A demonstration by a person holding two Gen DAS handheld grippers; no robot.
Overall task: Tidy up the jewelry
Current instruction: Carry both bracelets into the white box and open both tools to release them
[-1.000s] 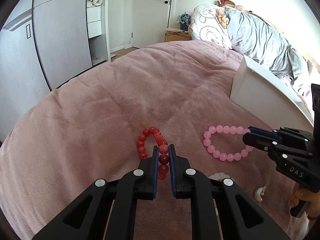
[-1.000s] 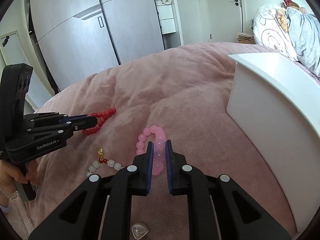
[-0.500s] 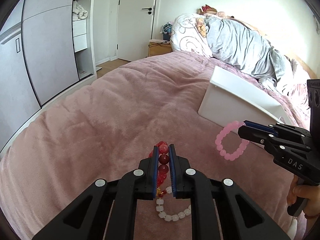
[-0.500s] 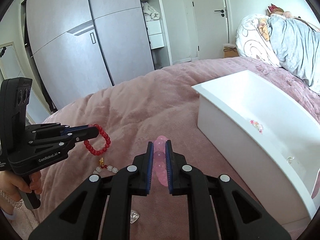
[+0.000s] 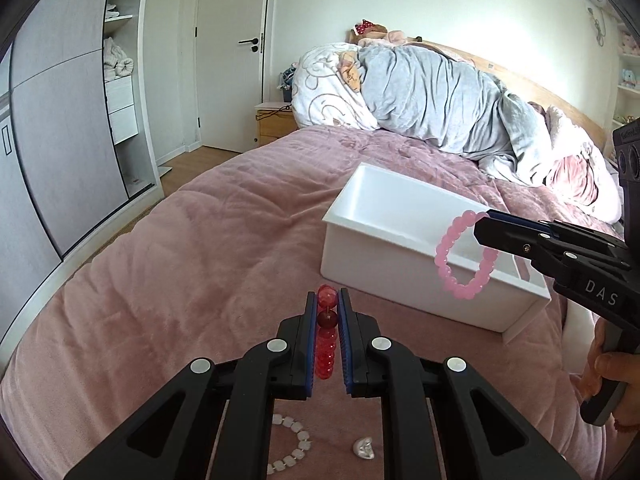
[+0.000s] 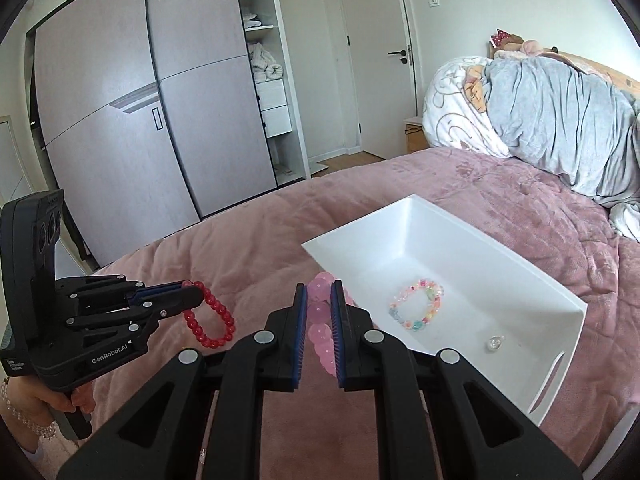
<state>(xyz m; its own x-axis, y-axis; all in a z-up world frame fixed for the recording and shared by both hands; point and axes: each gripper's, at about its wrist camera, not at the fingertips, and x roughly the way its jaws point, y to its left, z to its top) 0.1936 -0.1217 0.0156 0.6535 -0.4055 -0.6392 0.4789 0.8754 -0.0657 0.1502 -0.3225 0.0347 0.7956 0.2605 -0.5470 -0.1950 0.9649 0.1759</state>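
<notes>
The left gripper (image 5: 328, 312) is clamped on a red bead bracelet (image 5: 326, 334), which hangs above the pink blanket (image 5: 208, 264). The right gripper (image 6: 319, 312) pinches a pink bead bracelet (image 6: 320, 332) at the near rim of the white bin (image 6: 520, 276). Inside the bin lie a multicoloured bead bracelet (image 6: 418, 305) and a small clear piece (image 6: 494, 343). On the blanket below the left gripper lie a white bead bracelet (image 5: 290, 446) and a silver charm (image 5: 363, 449).

My left claw (image 5: 328, 312), black with blue pads, pinches a red bead bracelet (image 6: 210, 320); my right (image 6: 319, 312) pinches a pale pink one (image 5: 466, 258). White bin (image 6: 520, 276), dusty-pink blanket (image 5: 200, 260), pastel multicoloured bracelet (image 6: 418, 304) inside.
</notes>
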